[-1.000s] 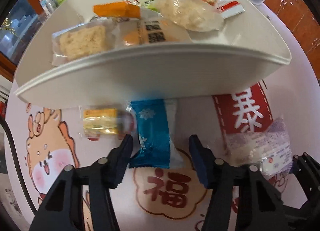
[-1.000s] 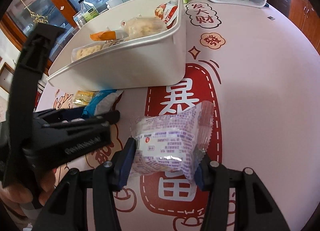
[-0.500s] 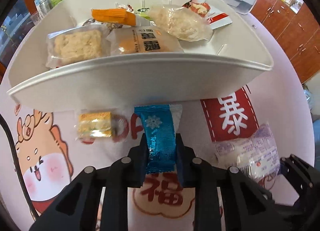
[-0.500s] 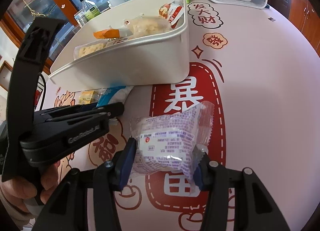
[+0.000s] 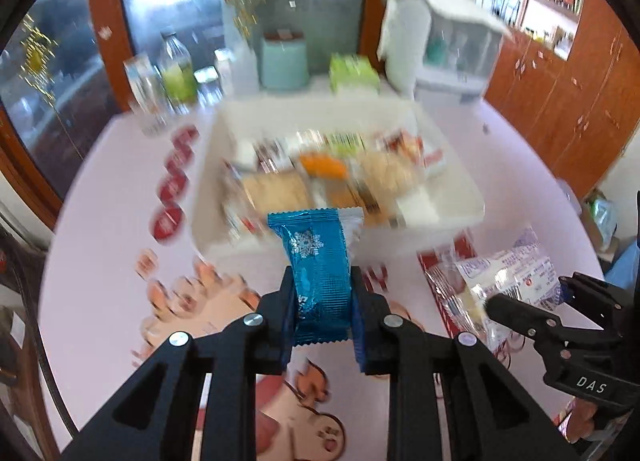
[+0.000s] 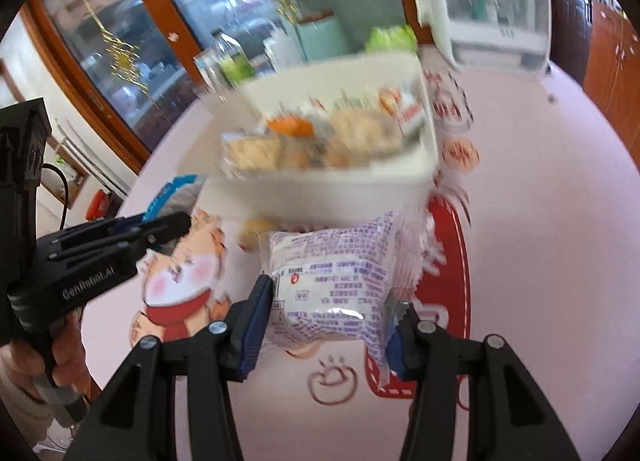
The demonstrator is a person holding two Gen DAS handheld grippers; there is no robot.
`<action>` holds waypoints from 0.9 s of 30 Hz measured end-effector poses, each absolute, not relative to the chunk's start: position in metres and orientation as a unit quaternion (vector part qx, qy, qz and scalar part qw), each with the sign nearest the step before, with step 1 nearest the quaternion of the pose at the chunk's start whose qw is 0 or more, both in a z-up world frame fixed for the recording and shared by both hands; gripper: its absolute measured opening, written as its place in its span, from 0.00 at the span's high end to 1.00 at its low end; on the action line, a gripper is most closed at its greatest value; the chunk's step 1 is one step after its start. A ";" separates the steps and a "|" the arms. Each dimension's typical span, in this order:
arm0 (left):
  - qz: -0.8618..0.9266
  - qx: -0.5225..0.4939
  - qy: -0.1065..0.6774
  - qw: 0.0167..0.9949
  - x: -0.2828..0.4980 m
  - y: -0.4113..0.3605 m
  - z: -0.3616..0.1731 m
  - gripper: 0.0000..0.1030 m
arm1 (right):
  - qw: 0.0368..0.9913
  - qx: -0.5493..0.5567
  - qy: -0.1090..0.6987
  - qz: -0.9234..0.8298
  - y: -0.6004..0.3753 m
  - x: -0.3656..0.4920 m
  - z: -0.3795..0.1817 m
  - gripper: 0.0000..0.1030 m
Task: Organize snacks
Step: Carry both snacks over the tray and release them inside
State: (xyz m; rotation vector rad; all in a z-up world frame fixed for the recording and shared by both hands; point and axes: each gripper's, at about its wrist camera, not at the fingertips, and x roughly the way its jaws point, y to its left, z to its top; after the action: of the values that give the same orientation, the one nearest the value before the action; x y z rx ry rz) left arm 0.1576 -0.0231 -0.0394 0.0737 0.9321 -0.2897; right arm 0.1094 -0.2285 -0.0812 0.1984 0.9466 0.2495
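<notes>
We look down along two black hand-held grippers raised over a round table (image 5: 100,197) under a pink cloth printed with red emblems and cartoon figures. The left gripper (image 5: 322,313) has its jaws pressed tight on a blue foil snack packet (image 5: 318,277) marked with a white snowflake; the packet stands nearly upright between the blue pads, clear of the cloth, its crimped top edge in front of the near wall of the white tray (image 5: 440,221). The right gripper (image 6: 326,325) pinches a larger clear wrapper with purple print, a pale bun packet (image 6: 332,281), its jaws set about halfway and the pads bearing on both sides of the wrapper; this packet too hangs above the table, just short of the tray's (image 6: 328,197) near wall.

Inside the tray lie several wrapped snacks, blurred by motion: pale crumbly squares, an orange packet, something red and white at the far corner. From the right wrist view a small yellow snack (image 6: 254,233) lies on the cloth by the foot of the tray. Behind the tray stand bottles (image 5: 176,69), a mint-green canister (image 5: 284,61), a green box (image 5: 354,73) and a white appliance (image 5: 444,45). A person's hand (image 6: 64,357) grips the left tool's handle
</notes>
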 end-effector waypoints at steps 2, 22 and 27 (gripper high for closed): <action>-0.135 0.033 0.426 0.894 0.163 -0.011 -0.017 0.79 | 0.885 0.091 0.440 0.126 -0.224 0.115 -0.064 0.51; -0.096 0.050 0.405 0.908 0.328 -0.023 0.008 0.77 | 0.917 0.083 0.388 0.053 -0.210 0.287 0.025 0.50; -0.090 0.040 0.444 0.891 0.356 -0.029 -0.025 0.16 | 0.903 0.099 0.418 0.034 -0.211 0.328 -0.005 0.43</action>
State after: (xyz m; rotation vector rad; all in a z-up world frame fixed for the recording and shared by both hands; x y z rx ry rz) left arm 0.3558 -0.0289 -0.0250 0.0840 0.9221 -0.1868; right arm 0.3281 -0.2113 -0.0050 0.2055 0.8633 0.0697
